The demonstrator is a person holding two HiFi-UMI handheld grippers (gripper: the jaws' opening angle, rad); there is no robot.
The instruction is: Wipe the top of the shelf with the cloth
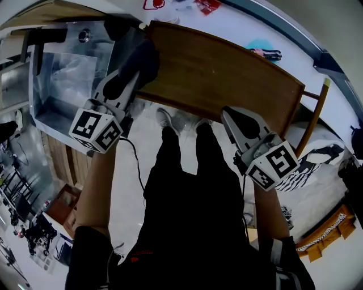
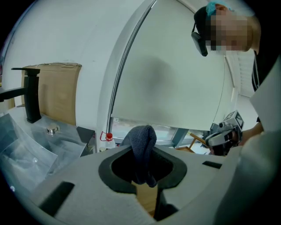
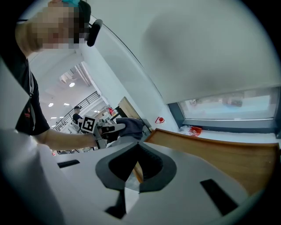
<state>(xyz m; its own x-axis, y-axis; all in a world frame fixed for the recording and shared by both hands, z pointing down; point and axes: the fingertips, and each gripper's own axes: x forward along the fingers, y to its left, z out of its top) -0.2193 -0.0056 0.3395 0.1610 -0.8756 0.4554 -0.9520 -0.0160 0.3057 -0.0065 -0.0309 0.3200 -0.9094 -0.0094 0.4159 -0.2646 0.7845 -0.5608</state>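
The shelf's brown wooden top (image 1: 227,73) runs across the upper middle of the head view. A dark blue-grey cloth (image 1: 139,62) rests on its left end, and my left gripper (image 1: 131,78) is shut on it. In the left gripper view the cloth (image 2: 142,145) stands bunched up between the jaws of my left gripper (image 2: 147,182). My right gripper (image 1: 227,113) hovers at the shelf's near edge toward the right, shut and empty. In the right gripper view my right gripper (image 3: 127,184) has its tips together, with the shelf top (image 3: 219,154) ahead and the cloth (image 3: 131,125) far off.
A steel sink (image 1: 62,79) with a black faucet (image 2: 30,94) adjoins the shelf's left end. A wooden chair (image 1: 315,113) stands at the right end. A window ledge with red items (image 1: 207,5) lies behind. The person's shoes (image 1: 170,122) stand just under the near edge.
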